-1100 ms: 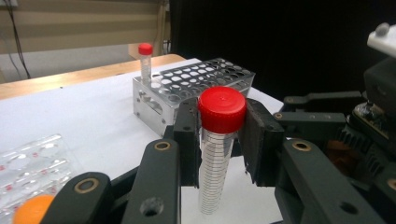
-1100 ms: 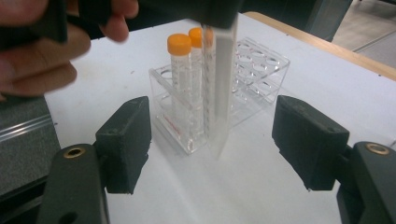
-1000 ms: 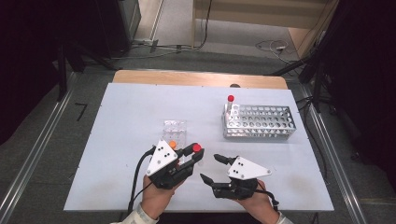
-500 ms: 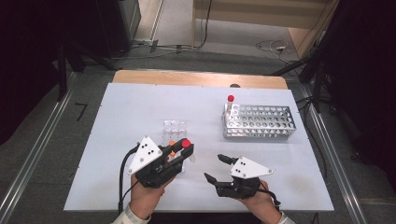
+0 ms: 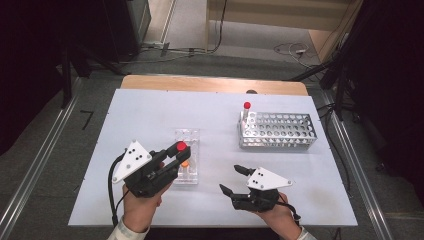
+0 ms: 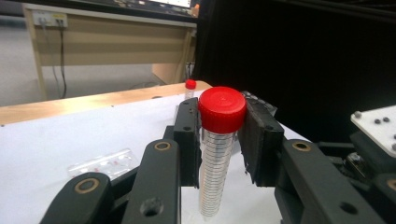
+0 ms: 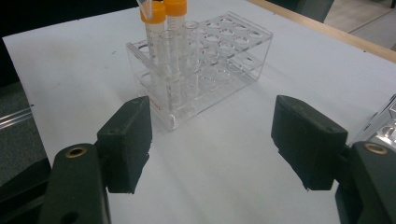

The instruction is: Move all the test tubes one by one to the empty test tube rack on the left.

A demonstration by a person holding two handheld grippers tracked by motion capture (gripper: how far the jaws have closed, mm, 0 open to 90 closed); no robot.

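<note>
One red-capped tube point(image 6: 215, 154) stands upright, cap up, clamped in the left gripper point(image 6: 219, 140); right gripper point(image 7: 212, 144) jaws gape empty.

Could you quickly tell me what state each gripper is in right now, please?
Left gripper: closed on the red-capped tube.
Right gripper: open, nothing between its jaws.

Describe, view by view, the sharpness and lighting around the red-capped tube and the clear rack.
Left gripper view: red-capped tube sharp, background soft and dark. Right gripper view: clear rack evenly lit, jaws slightly blurred. High view: table bright, surroundings dark.
</note>
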